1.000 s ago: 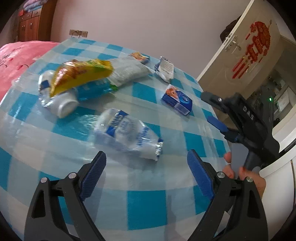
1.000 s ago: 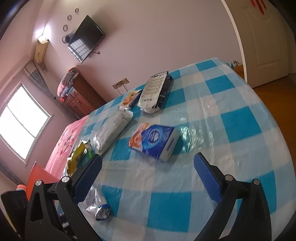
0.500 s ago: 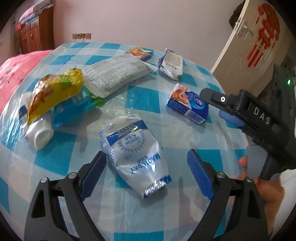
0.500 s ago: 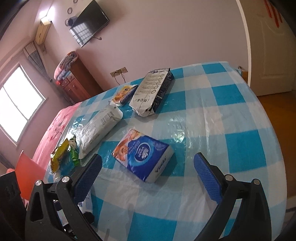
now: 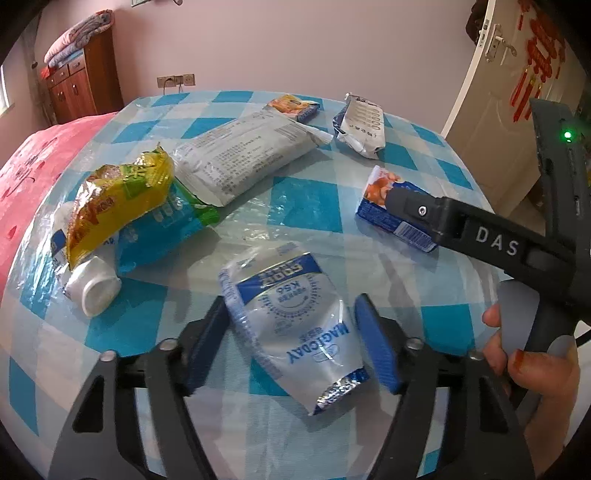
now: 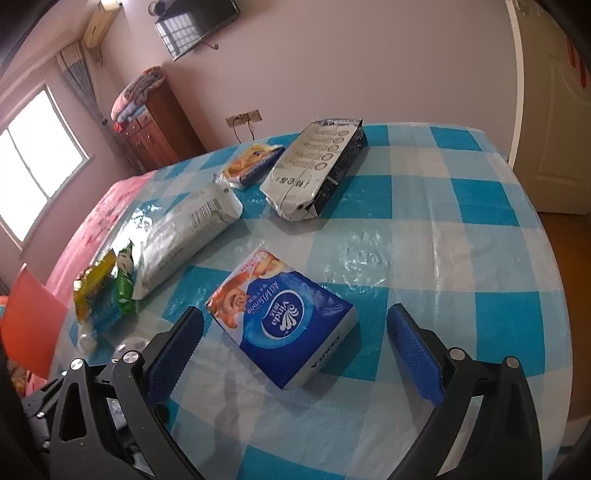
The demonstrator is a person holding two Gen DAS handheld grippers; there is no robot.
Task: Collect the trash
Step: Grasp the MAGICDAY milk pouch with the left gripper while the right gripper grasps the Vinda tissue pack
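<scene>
Six wrappers (image 5: pixel 291 328) (one yellow), one tissue pack (image 6: pixel 284 321), one white bottle (image 5: pixel 92 291), two claws (image 5: pixel 291 347).

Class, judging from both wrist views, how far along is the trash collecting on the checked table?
Done: nothing visibly collected; no bin shows.
In hand: the left gripper is open around the silver-blue pouch; the right gripper is open before the blue tissue pack.
Left: yellow wrapper, white bag, white bottle and other packets.

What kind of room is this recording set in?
Most likely a bedroom at home: a pink bed beside the checkered table, a wooden dresser stacked with folded blankets, and a wall-mounted TV.
</scene>
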